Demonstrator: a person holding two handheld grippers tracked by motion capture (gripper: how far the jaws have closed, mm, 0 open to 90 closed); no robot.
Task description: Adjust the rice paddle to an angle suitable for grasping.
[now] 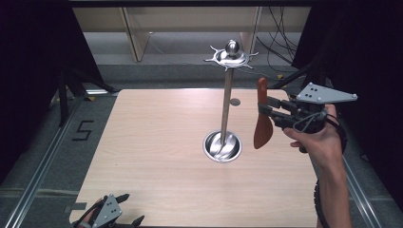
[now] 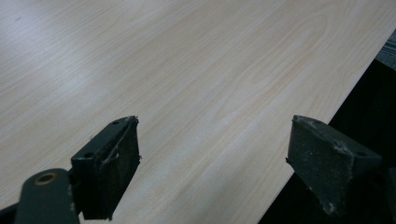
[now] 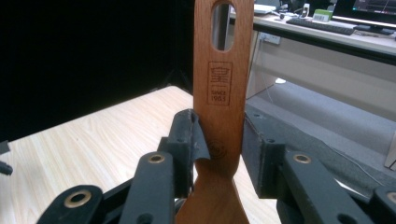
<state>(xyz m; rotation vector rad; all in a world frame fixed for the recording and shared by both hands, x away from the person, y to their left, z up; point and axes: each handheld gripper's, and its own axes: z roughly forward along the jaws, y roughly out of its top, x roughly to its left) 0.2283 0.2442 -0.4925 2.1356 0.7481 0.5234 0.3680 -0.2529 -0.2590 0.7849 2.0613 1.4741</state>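
Wood, cut off: reddish-brown flat wooden spatula (image 3: 219, 88) runs out of the right gripper view at top and bottom, so its blade end is unseen there; the upper end of its slot is clipped too
Hard to read: a stamped mark on the handle shows a character and small lettering, with a round stamp lower down partly behind the left pad; in the high view the spatula (image 1: 263, 118) is too small for either to show
Left gripper, partly seen: left gripper (image 1: 124, 209) sits at the bottom edge of the high view, its body and the hand cut off by the frame
Look of the spatula: smooth warm-toned wood; narrow straight handle with a long oval hole near its end; widening into a rounded blade that hangs downward in the high view
Spatula position: held upright in the air above the right side of the pale wood-grain desk (image 1: 157, 156), clear of its surface; just right of the tall steel stand with round base and hooked top disc (image 1: 225, 95), not touching it
Right gripper jaws: right gripper (image 3: 218, 154) has its black jaws pinching the spatula's handle from both flat edges, below the stamp and above the widening blade
Left gripper jaws: spread wide with nothing between them (image 2: 215, 163), low over the desk's near edge
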